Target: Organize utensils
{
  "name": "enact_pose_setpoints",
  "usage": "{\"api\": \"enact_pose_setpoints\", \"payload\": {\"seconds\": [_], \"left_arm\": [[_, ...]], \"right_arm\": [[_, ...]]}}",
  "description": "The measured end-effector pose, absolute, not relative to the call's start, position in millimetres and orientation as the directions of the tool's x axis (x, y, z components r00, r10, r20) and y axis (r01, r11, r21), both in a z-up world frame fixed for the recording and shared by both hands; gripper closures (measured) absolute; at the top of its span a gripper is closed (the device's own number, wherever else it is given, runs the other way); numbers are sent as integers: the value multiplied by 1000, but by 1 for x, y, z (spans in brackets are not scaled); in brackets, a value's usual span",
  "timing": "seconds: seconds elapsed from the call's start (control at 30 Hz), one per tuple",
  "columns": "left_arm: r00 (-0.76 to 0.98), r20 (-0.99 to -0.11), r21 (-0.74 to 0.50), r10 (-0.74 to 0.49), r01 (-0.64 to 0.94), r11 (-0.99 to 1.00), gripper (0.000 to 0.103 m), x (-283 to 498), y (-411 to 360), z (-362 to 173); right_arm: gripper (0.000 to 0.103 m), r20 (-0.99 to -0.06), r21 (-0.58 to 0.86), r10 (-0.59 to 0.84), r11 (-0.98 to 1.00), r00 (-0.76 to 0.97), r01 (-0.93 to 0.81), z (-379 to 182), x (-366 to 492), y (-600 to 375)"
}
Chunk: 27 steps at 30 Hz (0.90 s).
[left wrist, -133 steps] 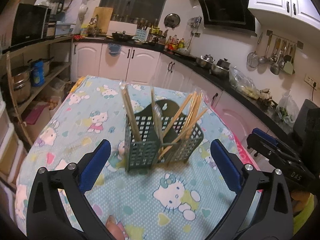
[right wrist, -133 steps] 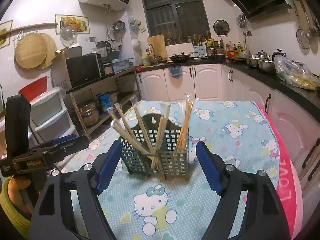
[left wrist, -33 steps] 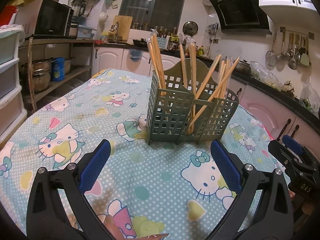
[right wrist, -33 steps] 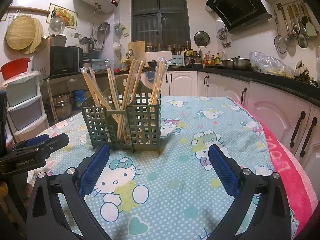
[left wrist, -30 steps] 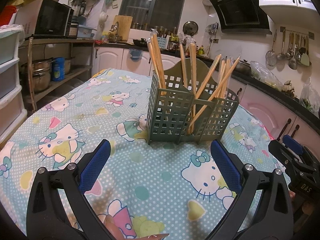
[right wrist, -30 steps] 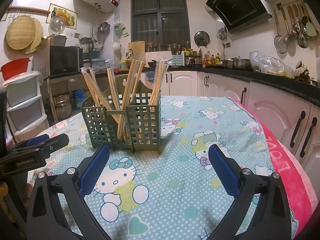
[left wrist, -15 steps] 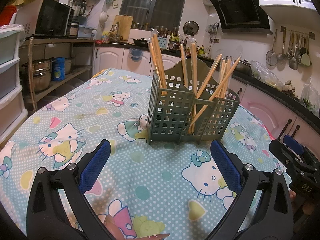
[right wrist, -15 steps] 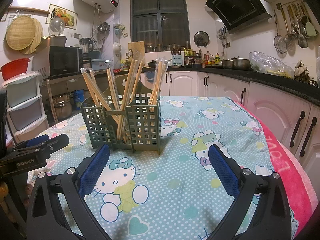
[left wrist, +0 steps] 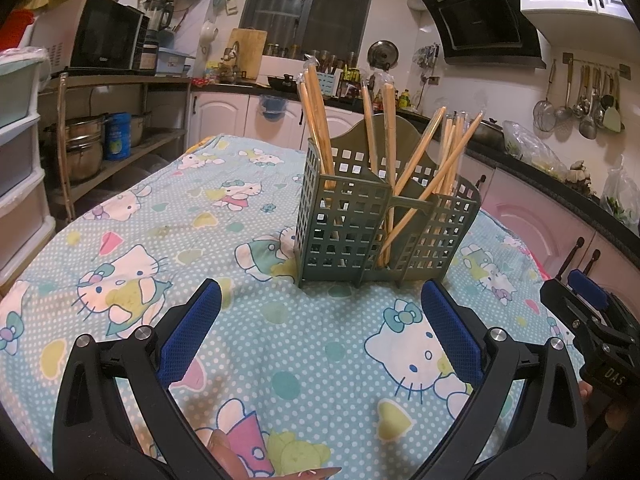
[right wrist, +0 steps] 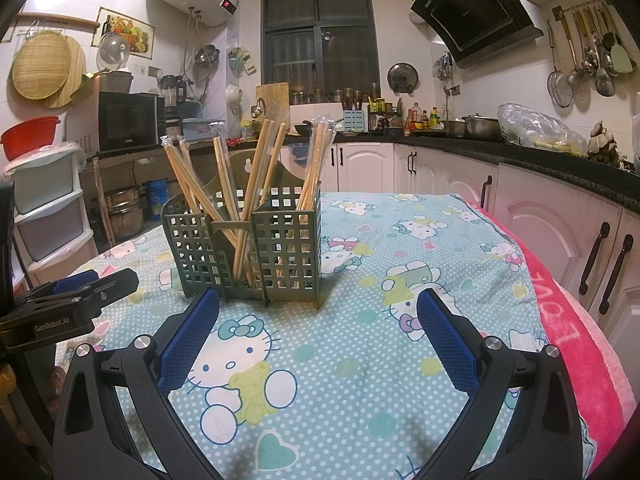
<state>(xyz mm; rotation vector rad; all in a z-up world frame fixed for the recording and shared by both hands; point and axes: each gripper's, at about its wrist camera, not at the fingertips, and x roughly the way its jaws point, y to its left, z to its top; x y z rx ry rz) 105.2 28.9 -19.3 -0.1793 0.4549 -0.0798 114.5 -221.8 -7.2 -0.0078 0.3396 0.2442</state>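
Nearest in both wrist views were the grippers themselves. The left gripper [left wrist: 320, 328] sat low over the tablecloth [left wrist: 132, 216] w/ its blue pads [left wrist: 191, 332] spread wide, released, nothing between them. The right gripper [right wrist: 318, 330] was likewise spread apart and empty, pads [right wrist: 446, 338] angled out to either side. Each pointed roughly level toward the table's middle, fingers just above the cloth; the left one showed at the left edge of the right wrist view, so the two flanked the same target from slightly diff. angles.

Next out, near both grippers but not touching either, stood the green utensil caddy [left wrist: 384, 220] upright on the Hello Kitty cloth. Wrapped chopsticks [left wrist: 316, 120] stood in its compartments: a bundle in the left-hand box, a couple in the middle slot, a leaning fan in the right-hand box as the left camera saw it. Some crossed each other at a slant.

No loose chopsticks or other utensils were visible on the cloth in either view. So the task looked essentially done, or at a pause; at most some straightening of the slanted sticks seemed left.

Beyond, the counter [right wrist: 520, 152] and white cabinets [right wrist: 360, 168] ringed the room.
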Motion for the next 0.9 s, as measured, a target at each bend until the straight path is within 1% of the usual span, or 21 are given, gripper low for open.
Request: {"api": "enact_pose_setpoints", "payload": {"seconds": [0.3,0.4,0.6,0.7,0.8,0.83,0.9], "left_arm": [[886,-443,-210,-133,41,977,11,108,32,-23],[884,-462,-180,-78,-8,984,11,110,29,-22],[879,-469,-175,-87,3,984,11,110,27,-22],[870,-487,-189,-80,-15,982,11,113,29,-21],[850,-522,-186,-71,-32,982,11,119,38,-17],[843,-534,-179,-64,-39,983,11,123,42,-15],[808,-589,-145,-15,-88,985,11,138,61,-9]], "right_arm": [[7,-335,33,235,971,913,-238,-8,115,-221],[7,-339,33,234,971,911,-237,-10,117,-221],[7,-343,34,234,971,910,-237,-11,118,-222],[7,-350,41,234,971,907,-235,-11,120,-223],[7,-374,64,213,977,903,-204,-7,128,-233],[7,-402,48,172,985,899,-167,-3,137,-240],[7,-459,-8,101,993,883,-118,2,156,-249]]}}
